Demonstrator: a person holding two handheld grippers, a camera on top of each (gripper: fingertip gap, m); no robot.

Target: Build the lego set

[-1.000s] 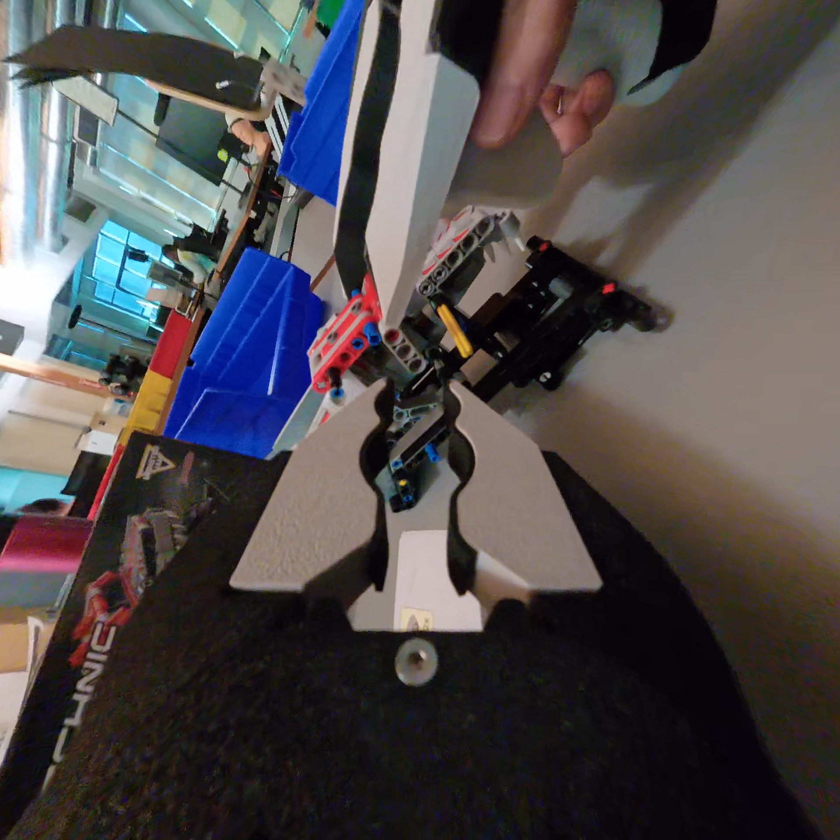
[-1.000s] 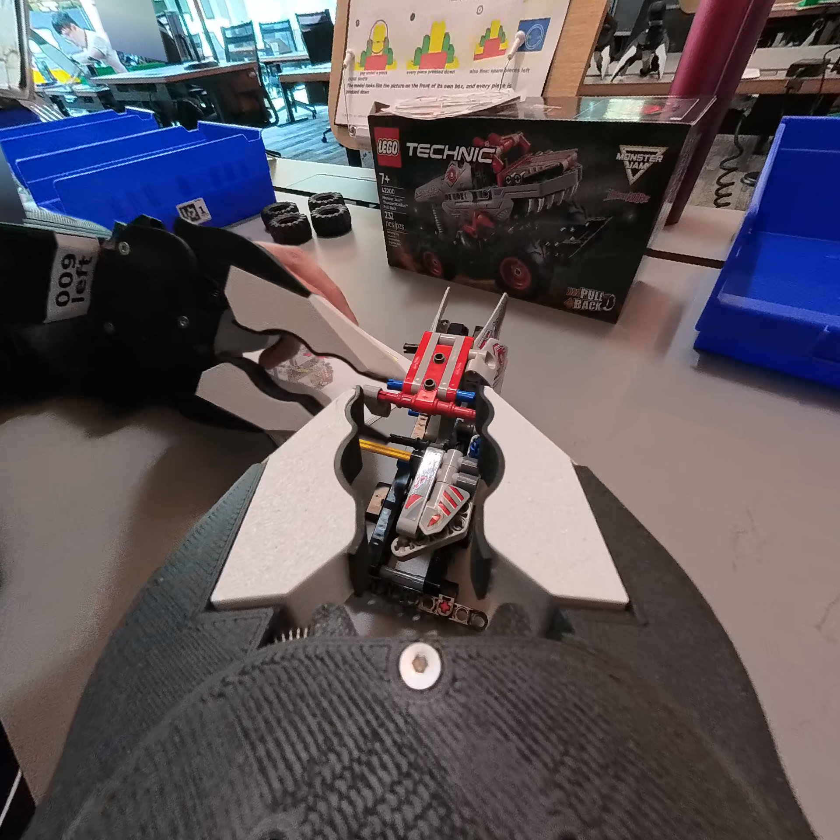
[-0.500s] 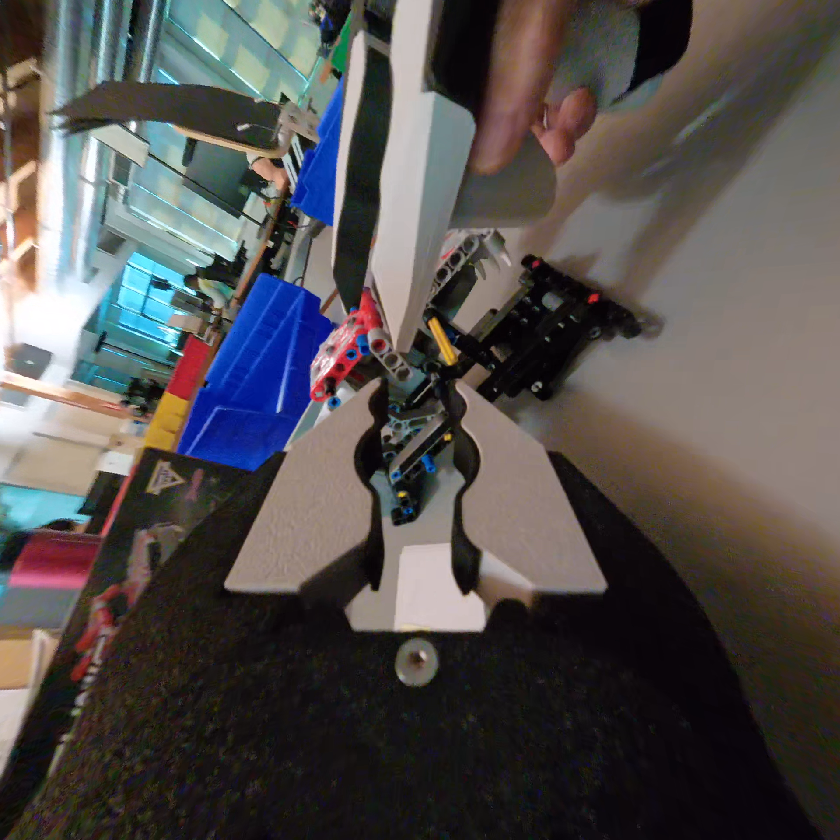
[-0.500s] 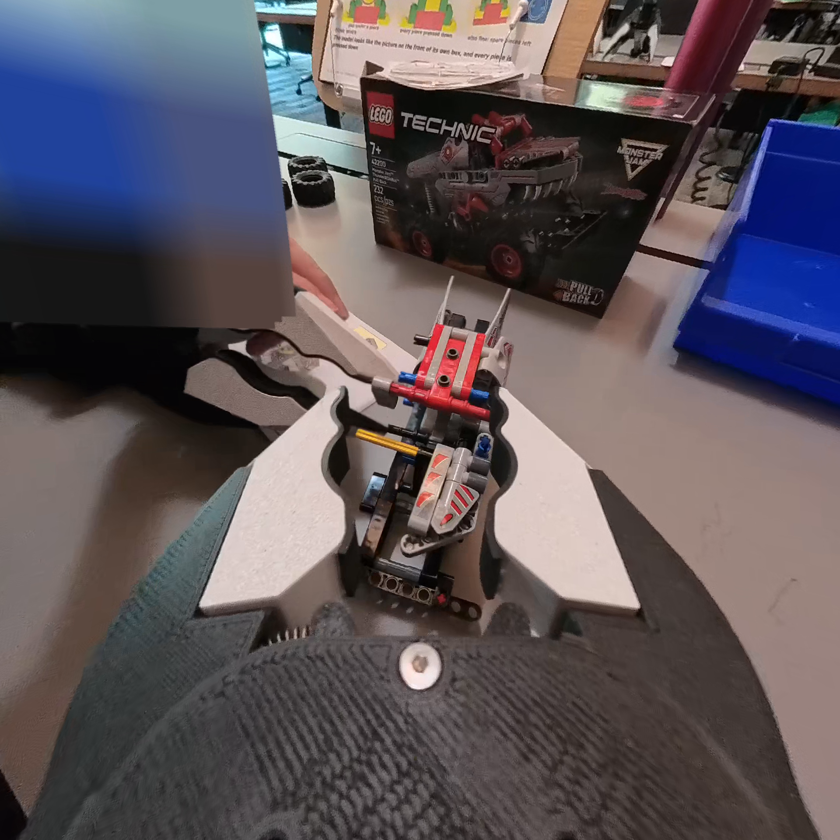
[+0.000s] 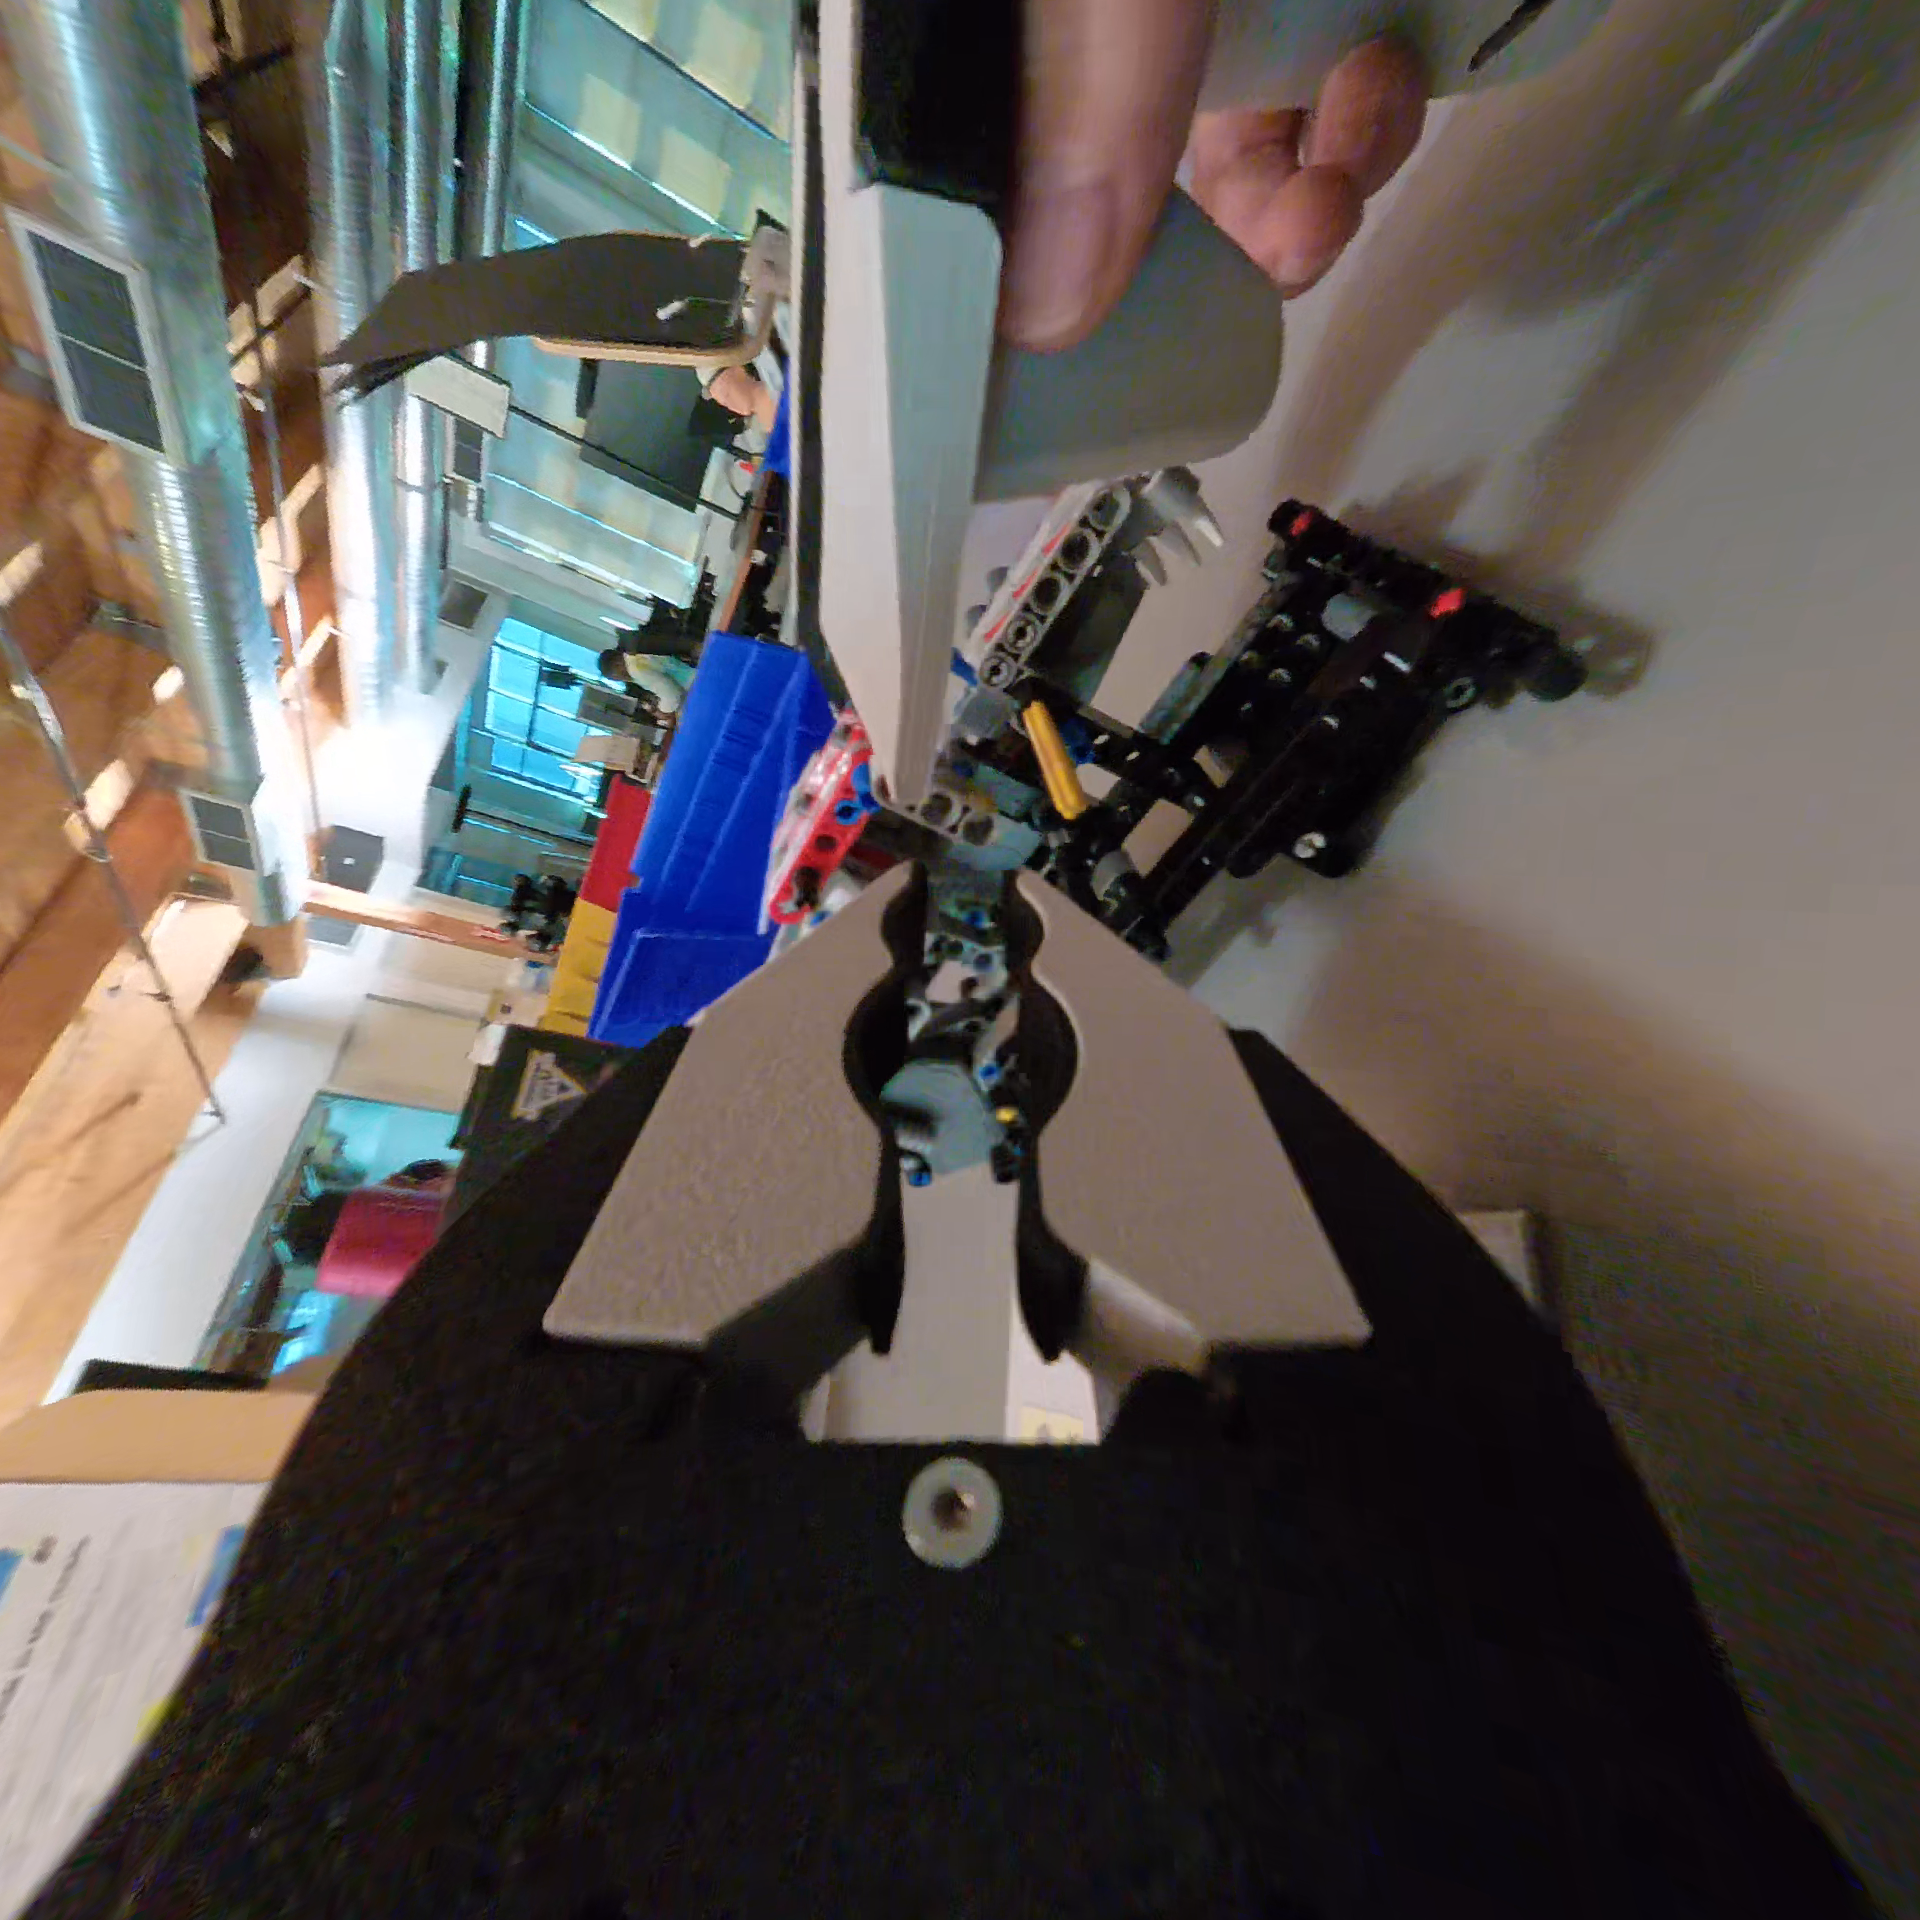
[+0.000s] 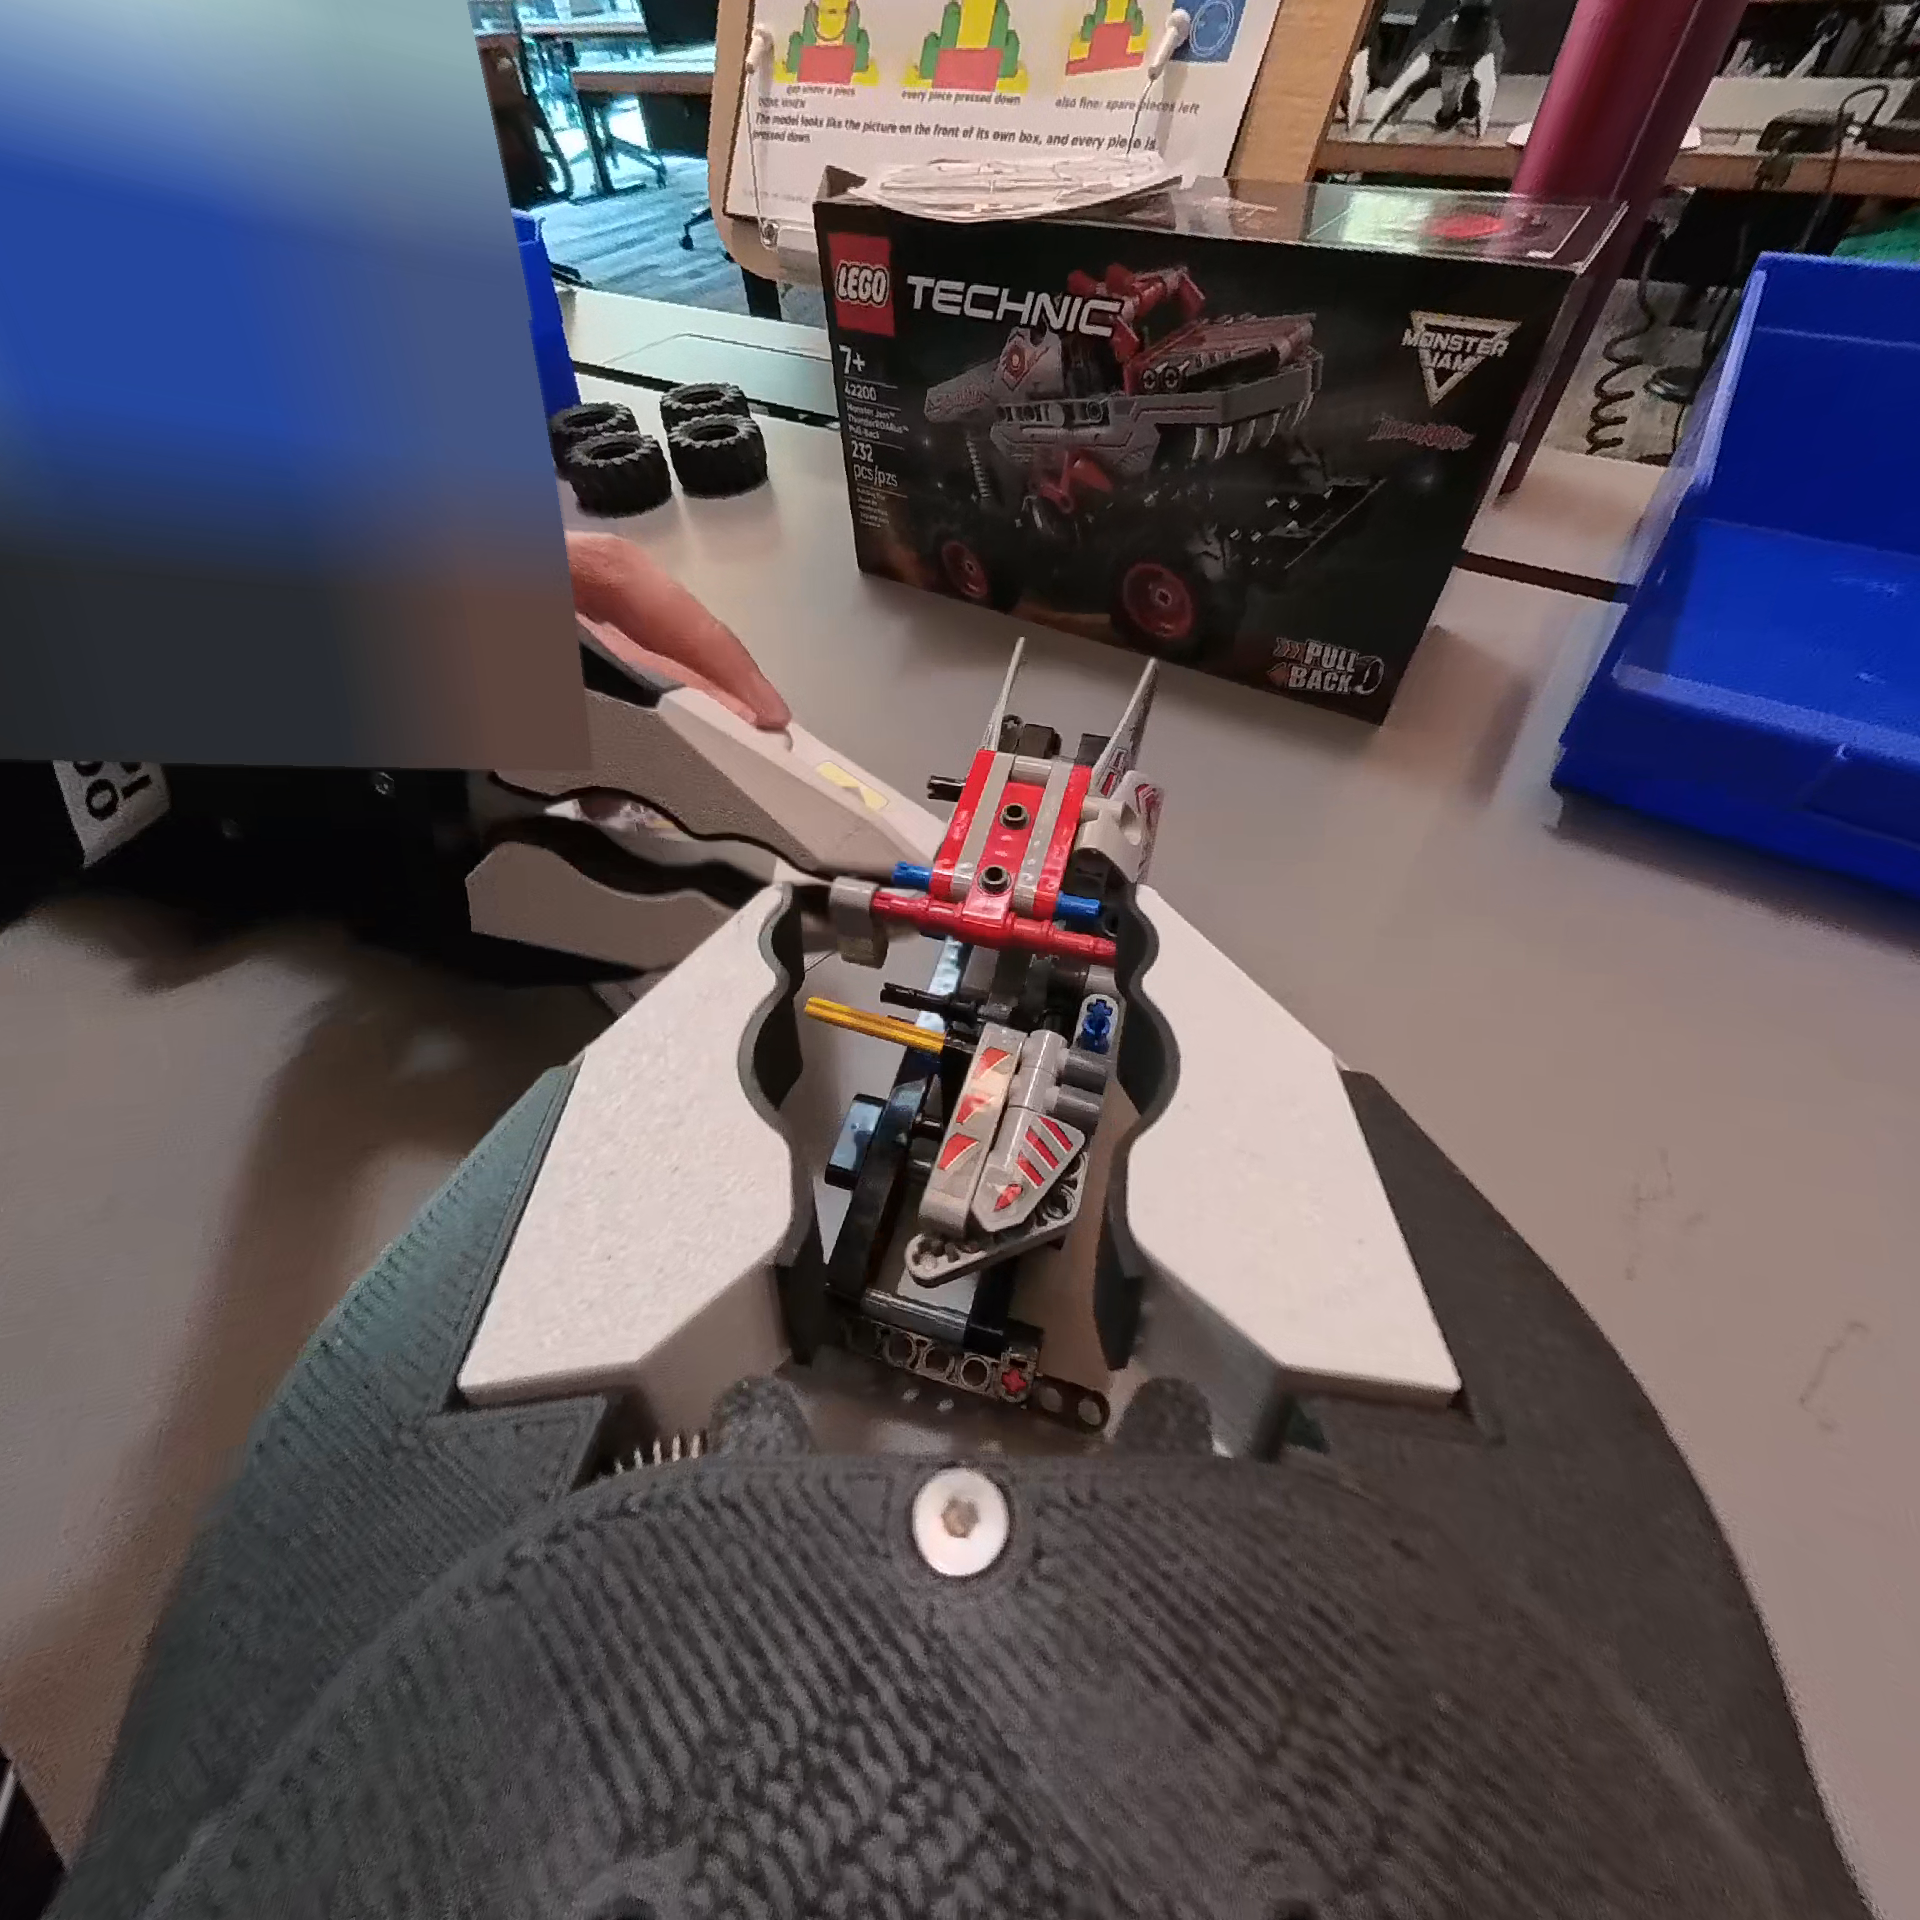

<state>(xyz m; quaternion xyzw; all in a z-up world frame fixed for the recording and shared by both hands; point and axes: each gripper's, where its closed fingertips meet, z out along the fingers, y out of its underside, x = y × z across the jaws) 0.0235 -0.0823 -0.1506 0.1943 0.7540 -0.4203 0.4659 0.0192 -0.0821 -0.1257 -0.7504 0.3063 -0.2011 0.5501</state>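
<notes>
My right gripper point(image 6: 961, 914) is clamped on the half-built truck point(image 6: 997, 1049), which stands on the grey table point(image 6: 1507, 935) between its fingers. My left gripper point(image 5: 961, 883) comes in from the side, closed on a small grey piece point(image 5: 951, 1127) at the truck's red end point(image 6: 1003, 862). A hand point(image 6: 665, 623) rests on that gripper. Beyond the truck, toward the table's far edge, stands the set's box point(image 6: 1195, 416), with four black tyres point(image 6: 660, 442) to its left and a blue bin point(image 6: 1766, 623) at the right edge. Behind are desks, a poster board point(image 6: 997, 83), ceiling ducts point(image 5: 187, 416) and windows.
</notes>
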